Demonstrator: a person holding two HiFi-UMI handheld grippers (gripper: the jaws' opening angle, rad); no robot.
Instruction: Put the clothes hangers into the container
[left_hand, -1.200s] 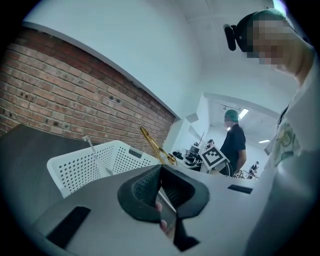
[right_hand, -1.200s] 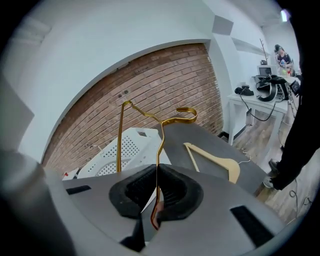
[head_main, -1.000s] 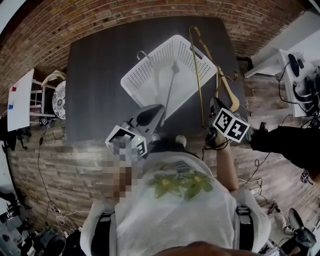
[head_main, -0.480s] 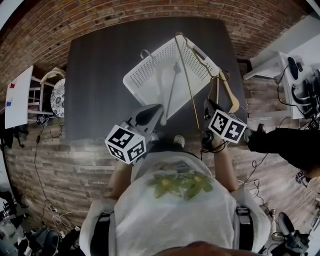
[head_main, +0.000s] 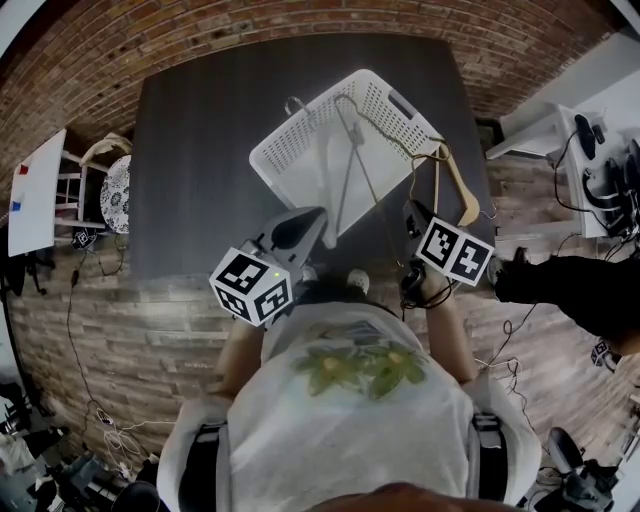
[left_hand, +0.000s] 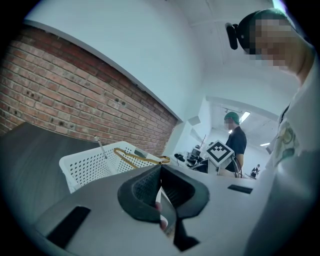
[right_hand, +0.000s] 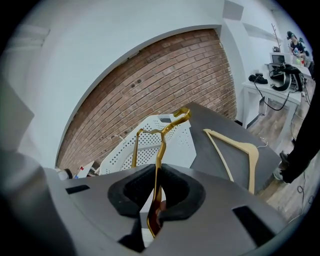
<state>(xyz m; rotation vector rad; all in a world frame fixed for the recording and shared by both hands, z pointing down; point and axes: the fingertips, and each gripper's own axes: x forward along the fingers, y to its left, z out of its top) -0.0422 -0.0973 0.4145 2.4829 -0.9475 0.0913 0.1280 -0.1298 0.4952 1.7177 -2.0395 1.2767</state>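
A white perforated basket (head_main: 305, 116) stands tilted on the dark table (head_main: 190, 150), with a grey hanger (head_main: 343, 190) lying inside it. My right gripper (head_main: 408, 215) is shut on a gold hanger (head_main: 370, 180), which slants up from the pads over the basket's right half. In the right gripper view the gold hanger (right_hand: 159, 150) runs between the pads; the jaws have just been opening a little. A wooden hanger (head_main: 455, 185) lies on the table to the right of the basket. My left gripper (head_main: 322, 212) hovers at the basket's near corner, shut and empty.
The table's near edge runs just in front of both grippers. A brick wall (head_main: 250, 25) backs the table. Left of it stand a patterned stool (head_main: 118, 200) and a white board (head_main: 35, 195). White desks with gear (head_main: 600, 150) stand to the right, where another person stands.
The gold hanger has swung left, from beside the basket's right edge to over the basket. The right gripper has shifted slightly left with it. The left gripper has stayed put.
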